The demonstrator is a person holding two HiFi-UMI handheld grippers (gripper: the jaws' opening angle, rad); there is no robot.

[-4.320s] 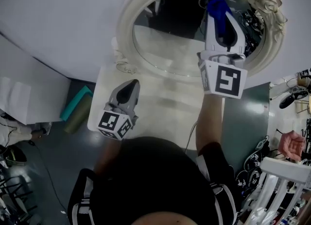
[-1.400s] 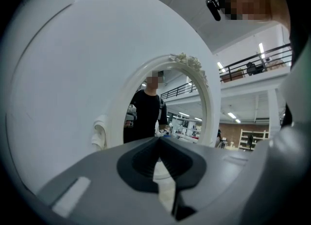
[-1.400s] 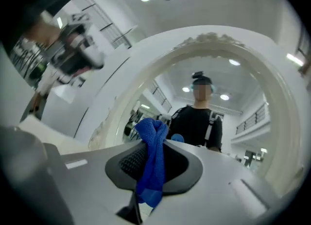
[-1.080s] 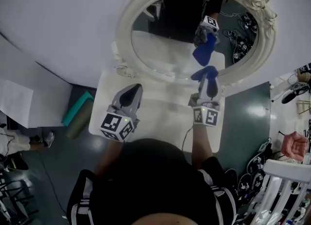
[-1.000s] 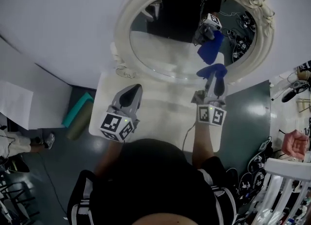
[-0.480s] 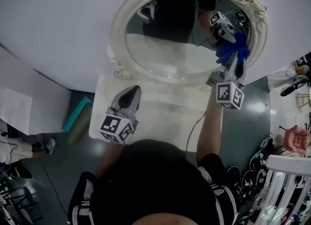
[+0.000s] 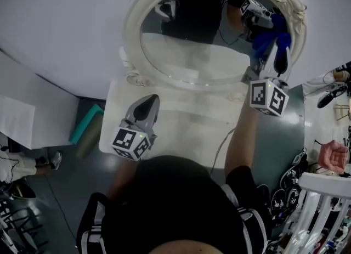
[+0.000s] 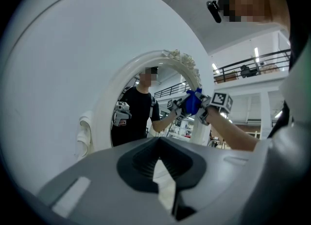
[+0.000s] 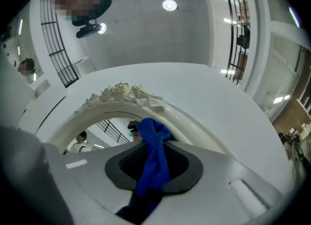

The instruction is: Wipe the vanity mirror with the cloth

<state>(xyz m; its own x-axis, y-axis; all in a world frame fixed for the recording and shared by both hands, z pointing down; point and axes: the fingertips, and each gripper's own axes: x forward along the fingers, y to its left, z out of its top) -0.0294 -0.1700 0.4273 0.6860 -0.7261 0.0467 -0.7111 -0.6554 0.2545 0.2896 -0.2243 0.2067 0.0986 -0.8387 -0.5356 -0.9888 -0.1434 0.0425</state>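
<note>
Your right gripper (image 7: 276,55) has its fingers clenched on the blue cloth (image 7: 269,38), which touches the vanity mirror (image 7: 186,50) glass at its right edge, beside the ornate frame (image 7: 131,30). Your left gripper (image 7: 148,100) hovers over the white worktop (image 7: 186,132), its fingers closed on nothing.

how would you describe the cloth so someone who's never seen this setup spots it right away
Find the big oval mirror with the carved white frame at the back of the table. At its right edge, the right gripper pinches a bunched cloth up at the glass. It is the only bright blue thing there besides its own reflection; the left gripper holds nothing.
</note>
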